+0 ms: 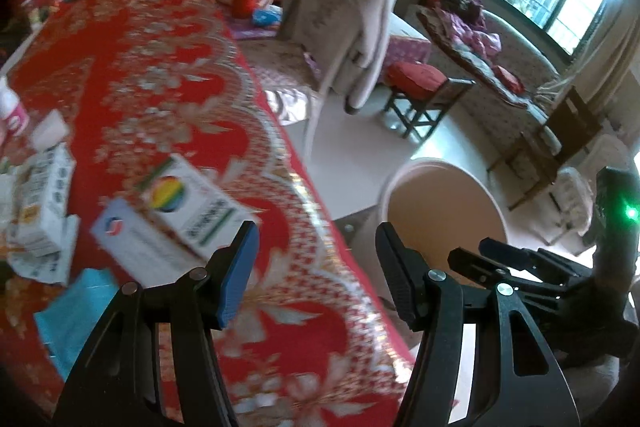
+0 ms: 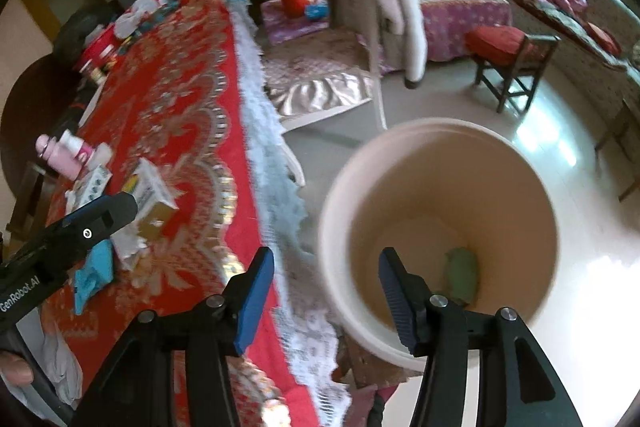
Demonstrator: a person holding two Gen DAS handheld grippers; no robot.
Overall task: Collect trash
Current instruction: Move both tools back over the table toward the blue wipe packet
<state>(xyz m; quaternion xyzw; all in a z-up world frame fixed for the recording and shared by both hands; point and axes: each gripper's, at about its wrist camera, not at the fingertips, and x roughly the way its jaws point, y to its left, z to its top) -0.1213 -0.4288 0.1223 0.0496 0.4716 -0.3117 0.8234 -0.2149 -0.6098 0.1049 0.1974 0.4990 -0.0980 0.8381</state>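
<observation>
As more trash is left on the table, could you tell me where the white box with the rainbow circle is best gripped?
Grip the white box with the rainbow circle across its narrow width, coming down from above. It lies flat, partly on another box, so only its long side faces are free. The left claw stands open nearby.

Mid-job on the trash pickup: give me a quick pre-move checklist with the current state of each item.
1. Left gripper empty, jaws apart: ok.
2. Right gripper empty, jaws apart: ok.
3. Bin beside the table, mouth unobstructed: ok.
4. Green scrap lies on the bin's bottom: ok.
5. Trash left on the red cloth, including the rainbow-logo box: not ok.
6. Whether that box is empty: cannot tell.
</observation>
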